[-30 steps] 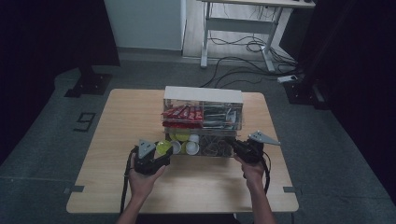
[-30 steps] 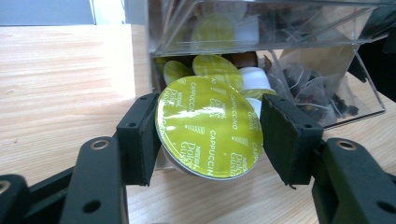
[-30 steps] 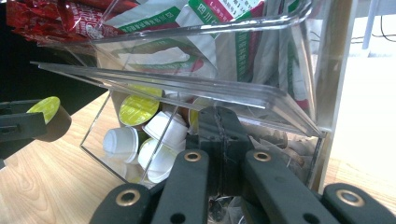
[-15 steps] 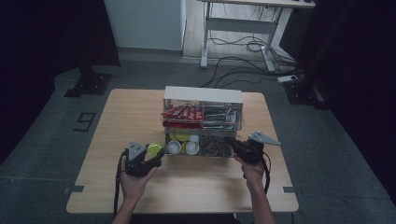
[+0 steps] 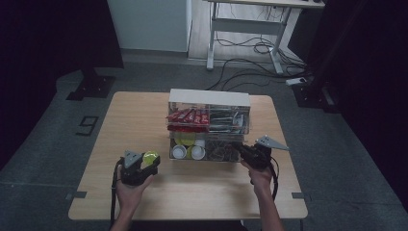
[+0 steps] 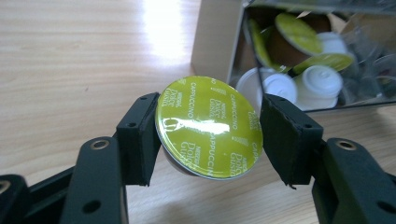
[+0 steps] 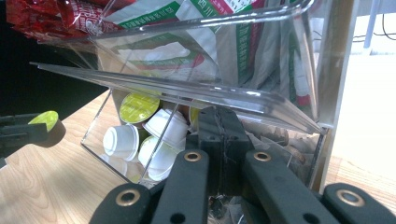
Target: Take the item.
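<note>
Step in hand: taking a capsule out of the clear acrylic two-tier organiser box [image 5: 209,126], which stands mid-worktop on the pale wooden worktop [image 5: 144,115]. Its upper tier holds red sachets [image 5: 188,117] and printed paper packets [image 7: 243,42]. Its lower compartment holds white and green-lidded capsules [image 7: 140,135] under a hinged clear flap [image 7: 187,91].

My left gripper [image 5: 138,166] sits in front of the box's left corner, apart from it. Its jaws are clamped on the green foil-lidded coffee capsule [image 6: 208,127], pads on opposite edges of the rim, foil lid tilted towards the camera. The capsule is clear of the box and above bare wood.

My right gripper [image 7: 219,135] is at the lower compartment's right front. Its jaws are pressed together, nothing between them, and their tips sit under the raised flap; I judge they are propping it open.

Next move, as I judge it: set the capsule down on open wood without loosening early, since the hold is on the thin rim only. Then ease the right jaws out so the flap drops gently.

Surface: light wood grain, matt, bare apart from the box. Room: dim, grey floor [image 5: 57,139], a white desk frame [image 5: 245,36] and loose cables [image 5: 245,62] behind, dark stands at both sides.
</note>
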### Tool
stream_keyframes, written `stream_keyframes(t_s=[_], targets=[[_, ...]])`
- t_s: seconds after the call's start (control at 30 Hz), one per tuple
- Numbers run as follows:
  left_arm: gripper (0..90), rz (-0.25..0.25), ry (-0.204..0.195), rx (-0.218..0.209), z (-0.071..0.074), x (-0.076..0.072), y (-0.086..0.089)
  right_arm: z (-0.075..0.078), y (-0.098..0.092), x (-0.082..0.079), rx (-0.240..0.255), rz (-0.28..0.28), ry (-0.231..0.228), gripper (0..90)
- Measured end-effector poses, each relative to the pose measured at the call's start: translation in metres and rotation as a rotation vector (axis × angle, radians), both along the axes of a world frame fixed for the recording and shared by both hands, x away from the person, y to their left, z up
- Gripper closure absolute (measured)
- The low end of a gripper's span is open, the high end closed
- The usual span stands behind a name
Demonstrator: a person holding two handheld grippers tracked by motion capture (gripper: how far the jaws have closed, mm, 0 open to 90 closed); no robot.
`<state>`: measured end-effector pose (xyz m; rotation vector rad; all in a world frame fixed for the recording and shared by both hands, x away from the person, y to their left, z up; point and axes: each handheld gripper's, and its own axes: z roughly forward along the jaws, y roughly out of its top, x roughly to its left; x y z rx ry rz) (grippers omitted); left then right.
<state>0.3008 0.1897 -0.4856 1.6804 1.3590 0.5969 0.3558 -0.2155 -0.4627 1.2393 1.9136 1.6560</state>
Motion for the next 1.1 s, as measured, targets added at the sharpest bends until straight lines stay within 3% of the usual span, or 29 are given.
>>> stream_keyframes(t_s=[0.77,1.1], targets=[[40.6,0.055,0.112,0.036,-0.039,0.008,0.019,-0.002,0.002,0.001,-0.006,0.002,0.007,88.9],[40.5,0.061,0.134,0.055,-0.043,0.011,0.021,-0.003,0.002,0.001,-0.012,0.004,0.01,88.9]])
